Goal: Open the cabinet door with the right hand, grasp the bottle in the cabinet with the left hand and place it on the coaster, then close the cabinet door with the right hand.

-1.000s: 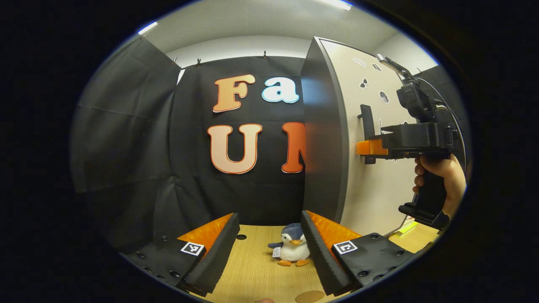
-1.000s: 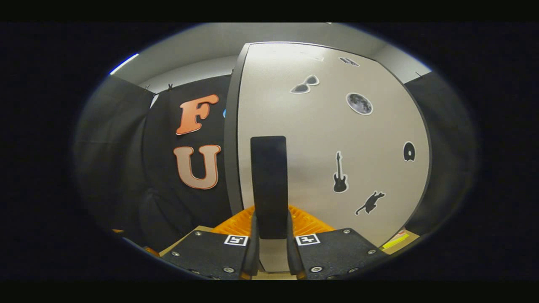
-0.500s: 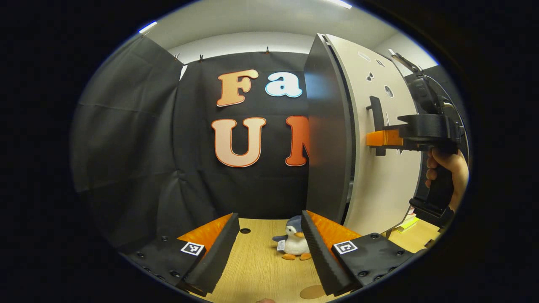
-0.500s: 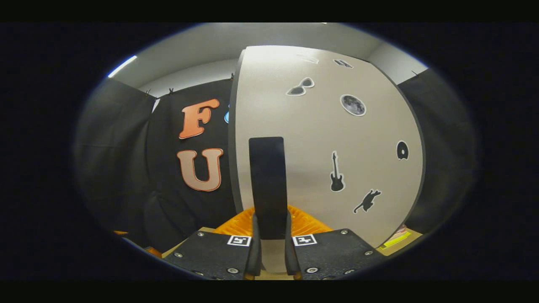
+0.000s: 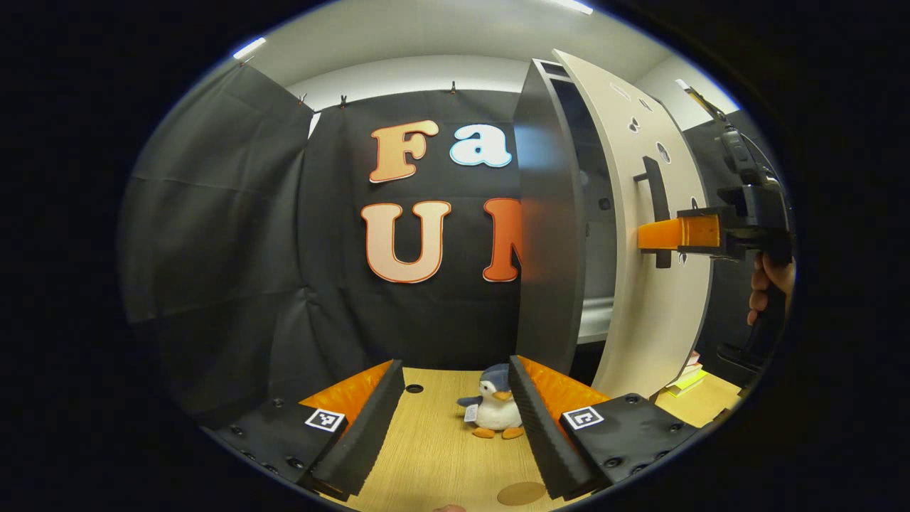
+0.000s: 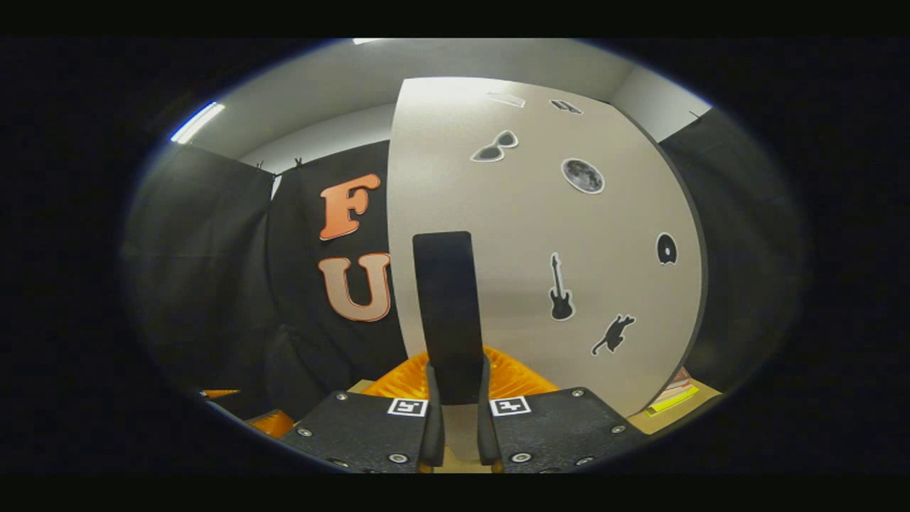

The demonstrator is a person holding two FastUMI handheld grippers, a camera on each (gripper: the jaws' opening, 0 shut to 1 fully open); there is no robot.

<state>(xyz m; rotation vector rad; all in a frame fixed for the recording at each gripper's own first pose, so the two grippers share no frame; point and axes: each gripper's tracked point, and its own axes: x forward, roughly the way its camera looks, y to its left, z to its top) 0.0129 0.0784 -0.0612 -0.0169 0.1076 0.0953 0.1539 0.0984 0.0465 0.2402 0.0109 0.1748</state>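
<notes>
The right tongs (image 6: 455, 427) were clenched on the cabinet door's handle (image 6: 446, 313), the door (image 5: 657, 284) part open at 3 o'clock. The left tongs (image 5: 455, 427) were held released above the counter (image 5: 434, 455), the coaster (image 5: 520, 493) at 6 o'clock. The bottle was not made out. A wider swing seemed needed next. No readable labels were seen.

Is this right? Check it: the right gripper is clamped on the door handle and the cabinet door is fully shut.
Not quite. The right gripper is clamped on the door handle, but the cabinet door stands ajar, as the left gripper view shows.
</notes>
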